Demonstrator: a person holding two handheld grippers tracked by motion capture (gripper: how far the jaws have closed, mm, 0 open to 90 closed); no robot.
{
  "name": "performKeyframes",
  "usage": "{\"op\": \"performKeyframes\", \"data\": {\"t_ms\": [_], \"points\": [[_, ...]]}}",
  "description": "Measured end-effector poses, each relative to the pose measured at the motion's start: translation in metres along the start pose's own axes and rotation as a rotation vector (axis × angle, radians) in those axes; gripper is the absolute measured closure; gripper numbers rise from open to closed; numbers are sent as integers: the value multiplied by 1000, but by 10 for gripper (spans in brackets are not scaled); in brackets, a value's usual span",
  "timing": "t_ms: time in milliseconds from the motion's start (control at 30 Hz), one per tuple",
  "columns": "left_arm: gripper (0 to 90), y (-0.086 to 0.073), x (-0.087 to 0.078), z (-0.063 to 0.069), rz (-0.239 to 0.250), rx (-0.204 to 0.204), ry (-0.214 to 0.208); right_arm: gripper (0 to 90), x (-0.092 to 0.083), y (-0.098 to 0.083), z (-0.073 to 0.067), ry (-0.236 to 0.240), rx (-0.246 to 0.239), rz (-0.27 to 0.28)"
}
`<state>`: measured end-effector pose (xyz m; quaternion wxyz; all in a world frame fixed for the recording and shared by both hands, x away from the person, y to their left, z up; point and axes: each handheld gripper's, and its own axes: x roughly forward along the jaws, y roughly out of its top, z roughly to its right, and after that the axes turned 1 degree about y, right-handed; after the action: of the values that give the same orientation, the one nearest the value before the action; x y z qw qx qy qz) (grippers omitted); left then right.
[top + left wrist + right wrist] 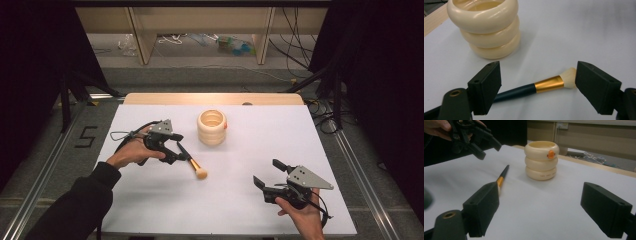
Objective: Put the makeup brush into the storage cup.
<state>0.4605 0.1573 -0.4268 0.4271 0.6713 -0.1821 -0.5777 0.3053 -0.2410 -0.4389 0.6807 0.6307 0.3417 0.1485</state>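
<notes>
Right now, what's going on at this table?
A person holds a claw in each hand. The left claw hangs open over the makeup brush, which lies flat on the white table, not yet gripped. The cream ringed cup stands upright behind it. The right claw waits open, off to the side.

Three cameras on one white desk (pixel 300 125): one fixed high above its near edge, one riding on each claw.

The high view looks forward and down from far off, taking in the whole desk and the floor past its far edge. The left claw (pixel 537 86) camera sits low and close, looking along its jaws at the brush (pixel 534 87) with the cup (pixel 486 30) just behind. The right claw (pixel 540 212) camera looks level from the desk's near right corner toward the far left, farther back. All three share the cup and brush at the desk's middle.
</notes>
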Motion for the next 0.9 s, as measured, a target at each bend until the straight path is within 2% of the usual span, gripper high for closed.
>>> {"op": "performKeyframes", "data": {"t_ms": [33,100,167,200,300,400,500,600,667,767,800,833,900], "points": [[211,0,0,0,0,0,0,159,0,0,0,0,0,0],[211,4,4,-1,-31,19,-15,159,0,0,0,1,1,-1],[211,6,9,-3,-78,35,-39,159,0,0,0,4,-2,-3],[218,6,13,-6,-124,59,-47,159,0,0,0,8,-3,-6],[229,7,18,-8,-133,39,-60,159,1,0,-1,17,4,2],[228,8,25,-11,-180,76,-66,159,0,0,0,11,-7,-5],[228,13,28,-14,-167,73,-77,159,1,0,0,17,-7,-8],[223,15,34,-18,-225,99,-80,159,2,0,-1,27,-1,6],[226,17,38,-19,-225,110,-86,159,2,0,-1,29,2,-1],[230,19,43,-14,-279,133,-93,160,1,0,-1,20,-10,-6],[228,19,44,-14,-291,150,-100,160,3,0,-1,33,-1,6],[227,20,46,-12,-306,161,-104,160,0,1,-1,21,-13,-25],[227,22,49,-11,-326,179,-108,160,0,1,-1,26,-15,-42]]}}
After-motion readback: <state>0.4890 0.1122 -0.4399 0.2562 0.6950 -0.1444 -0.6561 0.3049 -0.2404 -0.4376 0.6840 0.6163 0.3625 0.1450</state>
